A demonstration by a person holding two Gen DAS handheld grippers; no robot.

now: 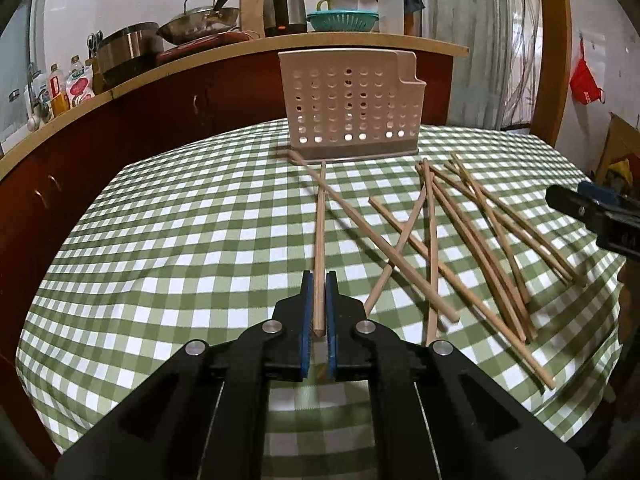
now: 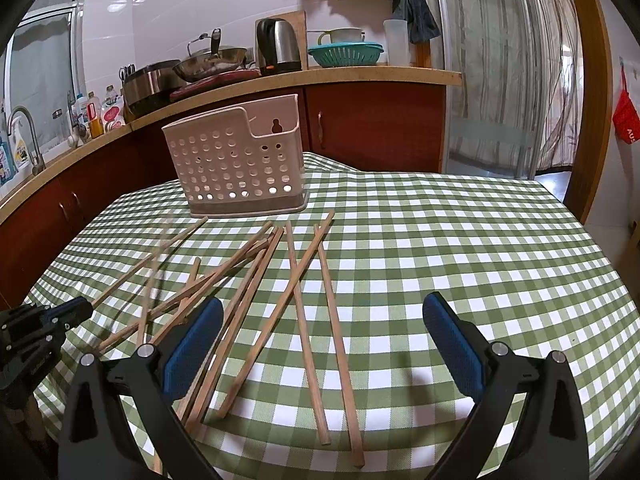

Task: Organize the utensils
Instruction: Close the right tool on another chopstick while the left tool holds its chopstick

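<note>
My left tongs (image 1: 319,280) pinched one chopstick (image 1: 320,240); right tongs (image 2: 320,320) spread above loose chopsticks (image 2: 304,320). Pickup done, next probably drop into holder (image 1: 352,108) ahead.

Red bag (image 2: 625,120) reads perhaps "AUS"; bottle labels are unreadable.

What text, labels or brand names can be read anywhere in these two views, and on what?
"AUS": partial white letters on the red bag hanging at right, cut off by the frame edge.
Bottles on the counter: labels too small and blurred to read.
Same red bag in the left wrist view: white print illegible.
</note>
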